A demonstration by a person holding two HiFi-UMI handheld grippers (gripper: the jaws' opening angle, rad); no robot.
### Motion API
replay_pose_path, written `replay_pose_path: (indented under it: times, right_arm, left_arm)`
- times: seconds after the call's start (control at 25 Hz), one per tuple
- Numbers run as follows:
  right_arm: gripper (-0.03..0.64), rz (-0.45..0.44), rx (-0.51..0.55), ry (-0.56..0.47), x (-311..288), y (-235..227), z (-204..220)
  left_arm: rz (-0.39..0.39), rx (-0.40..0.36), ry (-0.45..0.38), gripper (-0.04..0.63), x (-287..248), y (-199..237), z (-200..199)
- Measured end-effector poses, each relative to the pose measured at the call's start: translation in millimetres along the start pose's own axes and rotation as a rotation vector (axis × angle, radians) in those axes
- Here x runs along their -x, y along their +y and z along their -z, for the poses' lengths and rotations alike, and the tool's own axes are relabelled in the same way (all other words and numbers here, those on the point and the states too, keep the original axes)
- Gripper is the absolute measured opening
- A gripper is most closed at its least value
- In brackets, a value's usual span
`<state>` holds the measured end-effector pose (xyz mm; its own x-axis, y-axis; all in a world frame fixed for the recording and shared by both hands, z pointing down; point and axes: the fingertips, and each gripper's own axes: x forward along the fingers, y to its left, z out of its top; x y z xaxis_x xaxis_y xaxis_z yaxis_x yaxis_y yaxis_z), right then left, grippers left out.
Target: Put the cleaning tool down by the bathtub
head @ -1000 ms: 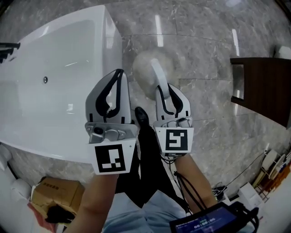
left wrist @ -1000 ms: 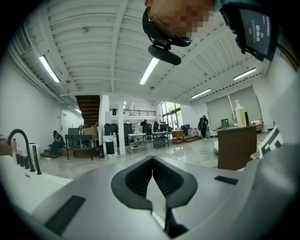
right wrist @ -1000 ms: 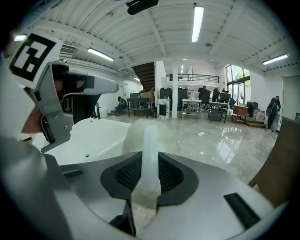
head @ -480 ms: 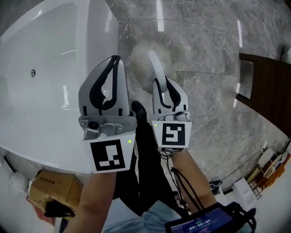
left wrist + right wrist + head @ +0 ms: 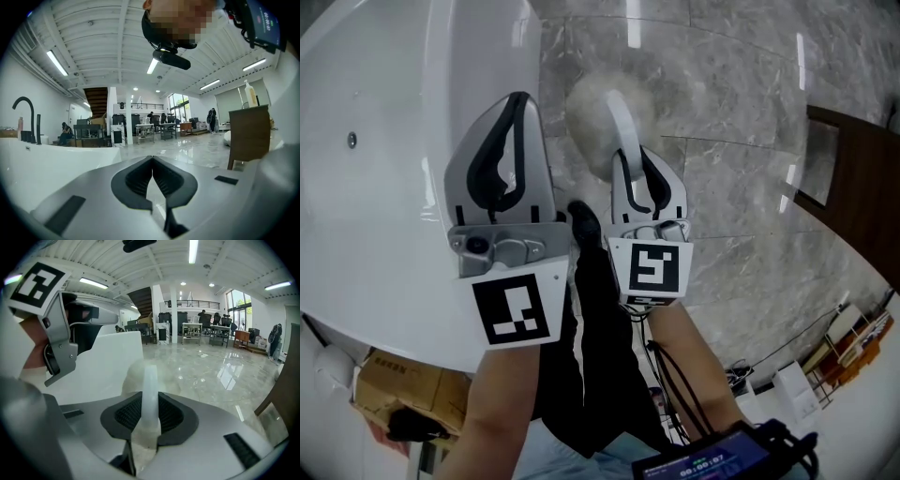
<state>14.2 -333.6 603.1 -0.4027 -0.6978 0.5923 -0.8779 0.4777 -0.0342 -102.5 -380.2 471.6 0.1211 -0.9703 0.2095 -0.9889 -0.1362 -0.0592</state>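
The cleaning tool has a white handle (image 5: 621, 131) and a round fluffy pale head (image 5: 591, 112) that hangs over the marble floor, close to the corner of the white bathtub (image 5: 375, 103). My right gripper (image 5: 631, 159) is shut on the handle. In the right gripper view the handle (image 5: 150, 390) stands pinched between the black pads, and the fluffy head (image 5: 133, 376) shows beyond it, beside the tub wall (image 5: 110, 357). My left gripper (image 5: 520, 101) hovers over the tub's rim, shut with nothing in it. Its tips meet in the left gripper view (image 5: 152, 161).
A dark wooden cabinet (image 5: 862, 178) stands at the right. A cardboard box (image 5: 394, 389) lies on the floor at lower left. The person's dark shoe (image 5: 583, 223) is between the grippers. A black faucet (image 5: 24, 112) rises from the tub's far end.
Both grippers have drifted left and a little up in the head view, so the left one now hangs further over the tub. The tool stays pinched in the right gripper.
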Motion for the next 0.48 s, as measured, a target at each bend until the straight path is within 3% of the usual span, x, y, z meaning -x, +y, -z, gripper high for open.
replay_pose_path:
  times: [0.48]
  right_arm:
    - [0.097,0.006,-0.051,0.084,-50.9,5.3,66.6]
  left_arm:
    - [-0.030,0.007,0.032,0.017,-13.7,3.5,71.5]
